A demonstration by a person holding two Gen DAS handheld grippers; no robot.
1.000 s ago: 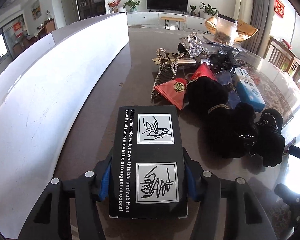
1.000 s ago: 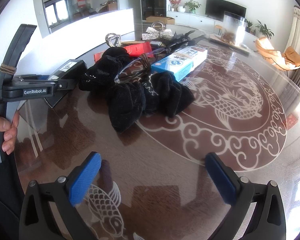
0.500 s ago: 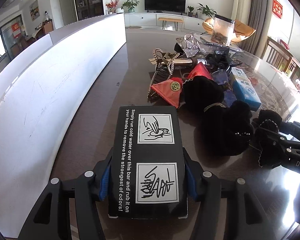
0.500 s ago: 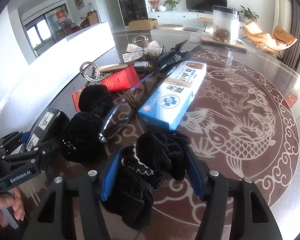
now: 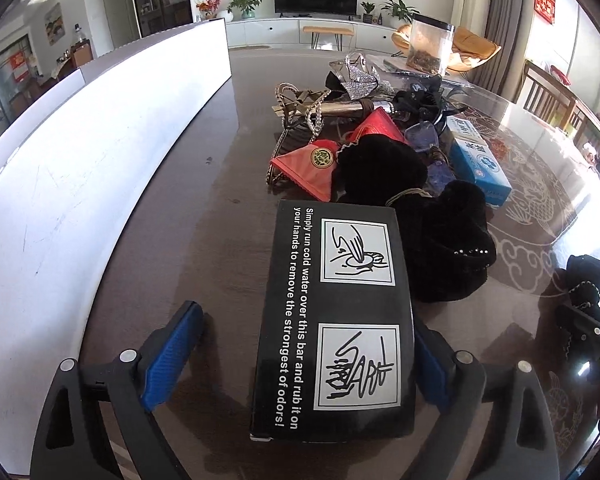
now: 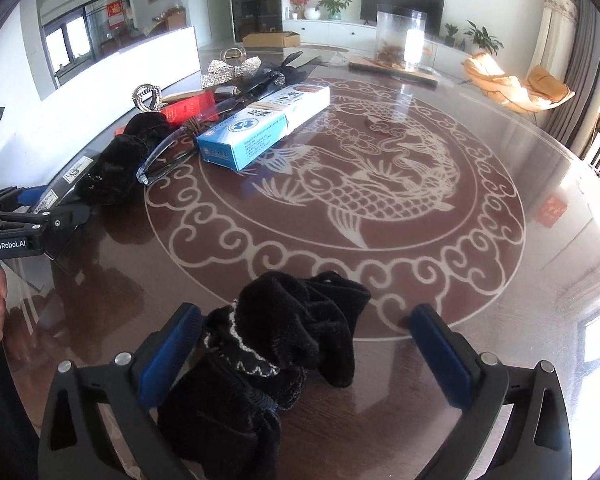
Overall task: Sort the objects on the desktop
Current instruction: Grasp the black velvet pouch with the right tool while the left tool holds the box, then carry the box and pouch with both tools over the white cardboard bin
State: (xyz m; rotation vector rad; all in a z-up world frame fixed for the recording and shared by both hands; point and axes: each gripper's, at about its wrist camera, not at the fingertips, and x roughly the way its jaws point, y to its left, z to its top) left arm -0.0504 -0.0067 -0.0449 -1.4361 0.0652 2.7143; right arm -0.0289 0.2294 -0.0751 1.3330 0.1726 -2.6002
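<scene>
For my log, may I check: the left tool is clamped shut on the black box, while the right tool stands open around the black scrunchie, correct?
Not quite. The left tool is open, not clamped: its left pad stands clear of the black box, as the left wrist view shows. The rest holds: the right tool stands open around the black scrunchie.

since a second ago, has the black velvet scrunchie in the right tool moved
Yes. The black velvet scrunchie was in the pile beside the blue box; it now lies apart from it, toward the camera, outside the table's scroll border, between the open right tool fingers.
</scene>
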